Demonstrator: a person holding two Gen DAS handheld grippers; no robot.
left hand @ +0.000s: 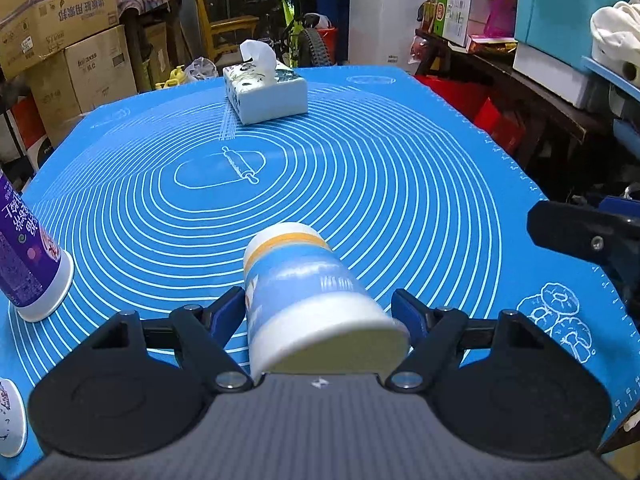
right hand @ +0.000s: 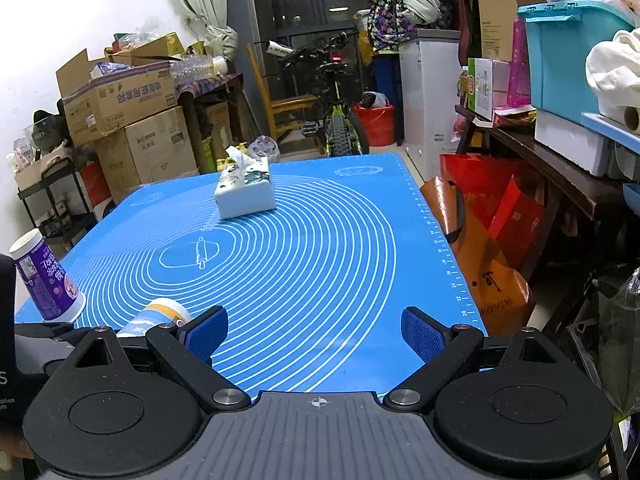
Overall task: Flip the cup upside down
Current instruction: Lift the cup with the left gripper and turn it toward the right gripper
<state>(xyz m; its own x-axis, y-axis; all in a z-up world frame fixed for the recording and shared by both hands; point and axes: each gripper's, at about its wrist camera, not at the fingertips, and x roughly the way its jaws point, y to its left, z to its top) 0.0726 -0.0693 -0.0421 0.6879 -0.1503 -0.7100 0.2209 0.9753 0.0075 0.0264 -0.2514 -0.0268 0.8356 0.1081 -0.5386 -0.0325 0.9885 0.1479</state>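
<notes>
A white and light-blue paper cup with an orange band is tipped over, its base pointing away from me and its rim toward the camera. My left gripper is shut on it near the rim, holding it just above the blue mat. The cup also shows in the right wrist view, low at the left. My right gripper is open and empty over the mat's near right part. It shows at the right edge of the left wrist view.
A purple paper cup stands upside down at the mat's left; it also shows in the right wrist view. A tissue box sits at the far middle. Another white cup's edge shows bottom left. Boxes, a bicycle and shelves surround the table.
</notes>
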